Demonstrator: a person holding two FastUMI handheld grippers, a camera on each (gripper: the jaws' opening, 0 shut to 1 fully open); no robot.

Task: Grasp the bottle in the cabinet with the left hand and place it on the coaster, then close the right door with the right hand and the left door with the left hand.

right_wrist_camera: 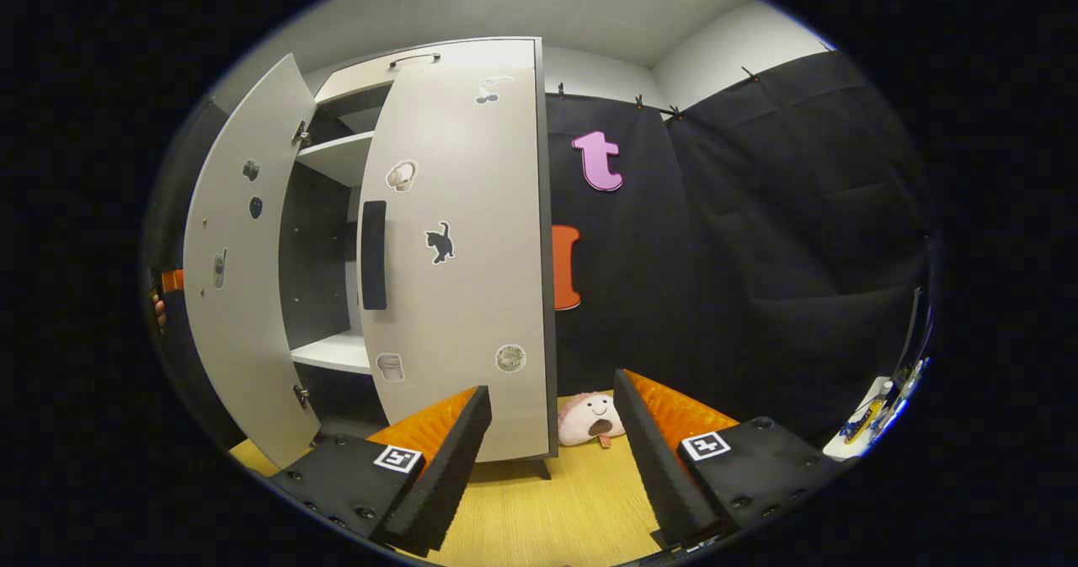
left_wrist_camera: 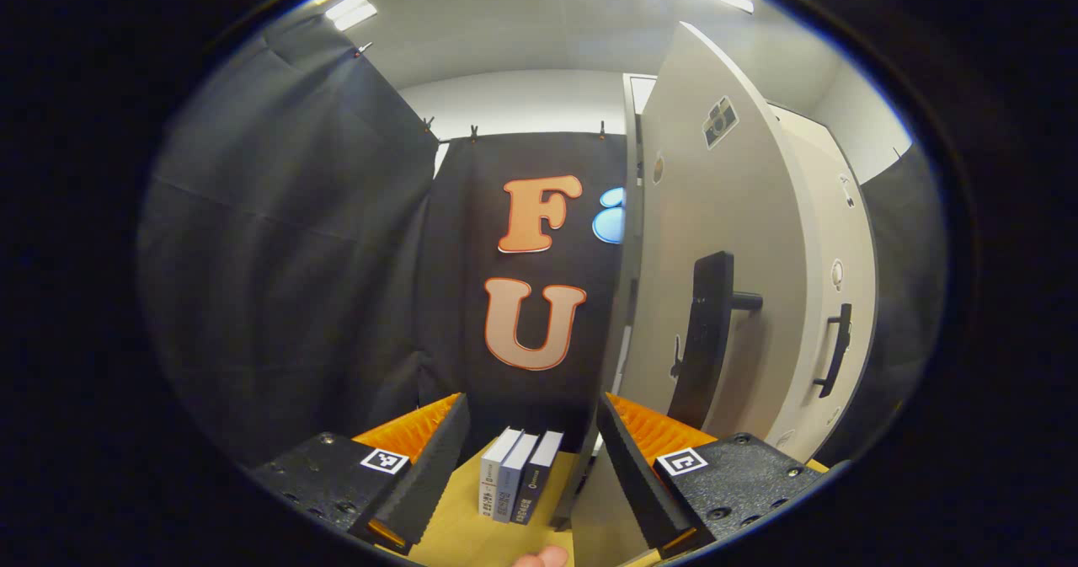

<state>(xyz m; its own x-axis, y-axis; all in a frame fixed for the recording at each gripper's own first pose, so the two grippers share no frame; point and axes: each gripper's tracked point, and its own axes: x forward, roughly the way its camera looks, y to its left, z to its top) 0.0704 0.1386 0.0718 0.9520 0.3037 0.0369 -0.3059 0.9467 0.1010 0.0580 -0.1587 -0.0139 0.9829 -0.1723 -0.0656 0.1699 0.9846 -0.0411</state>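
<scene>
Cabinet [right_wrist_camera: 455, 255] doors flat, matte, ajar; both tools [left_wrist_camera: 530, 466] [right_wrist_camera: 552, 457] spread, empty.

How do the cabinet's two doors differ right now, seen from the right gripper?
The left door stands swung out wide, showing the shelves behind it; the right door is nearly shut, faces the camera and covers its side. The right door shows its black handle and a cat sticker; the left door shows smaller stickers. Both are pale grey.

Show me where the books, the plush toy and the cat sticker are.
Books [left_wrist_camera: 514, 474]: left gripper view, on the spine of the middle book.
Plush toy [right_wrist_camera: 589, 418]: right gripper view, on its face.
Cat sticker [right_wrist_camera: 439, 243]: right gripper view, on the cat's body, on the cabinet door.
</scene>
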